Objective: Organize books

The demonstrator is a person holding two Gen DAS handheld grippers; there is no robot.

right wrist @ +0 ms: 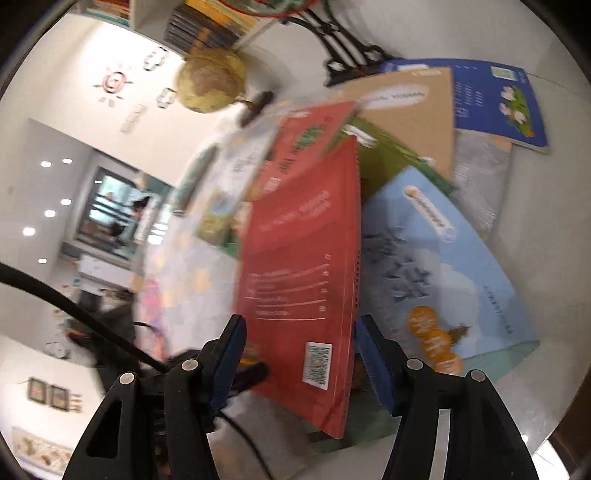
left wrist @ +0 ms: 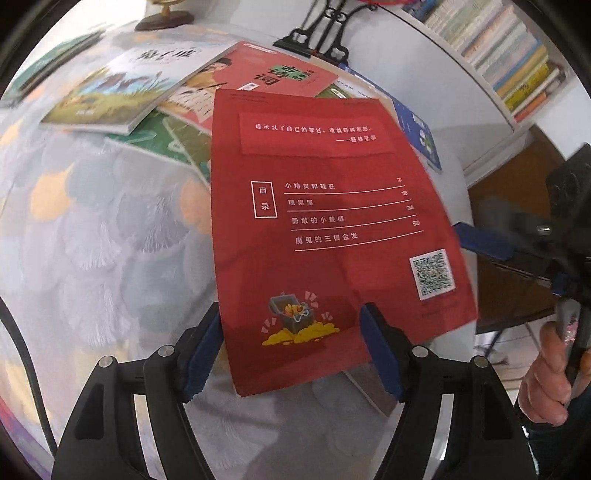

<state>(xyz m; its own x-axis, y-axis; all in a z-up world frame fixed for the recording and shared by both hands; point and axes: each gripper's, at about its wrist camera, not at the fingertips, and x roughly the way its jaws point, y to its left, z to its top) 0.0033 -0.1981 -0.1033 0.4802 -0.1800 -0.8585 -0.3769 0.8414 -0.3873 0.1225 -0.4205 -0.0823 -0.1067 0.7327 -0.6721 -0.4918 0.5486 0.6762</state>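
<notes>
A red book (left wrist: 325, 221) with a contents list and a QR code is held up above the table. My left gripper (left wrist: 295, 350) has its blue pads on both sides of the book's near edge, with a wide gap between them. In the right wrist view the same red book (right wrist: 303, 266) stands on edge between my right gripper's (right wrist: 299, 358) blue pads, which sit close to its faces. The right gripper also shows at the right of the left wrist view (left wrist: 480, 240), touching the book's edge. Other books (left wrist: 122, 96) lie spread on the table behind.
A light blue book (right wrist: 443, 266), a tan book (right wrist: 413, 110) and a dark blue book (right wrist: 495, 99) lie overlapped on the table. A globe (right wrist: 210, 81) and a black stand (left wrist: 325, 33) are at the back. A bookshelf (left wrist: 509, 55) is at right.
</notes>
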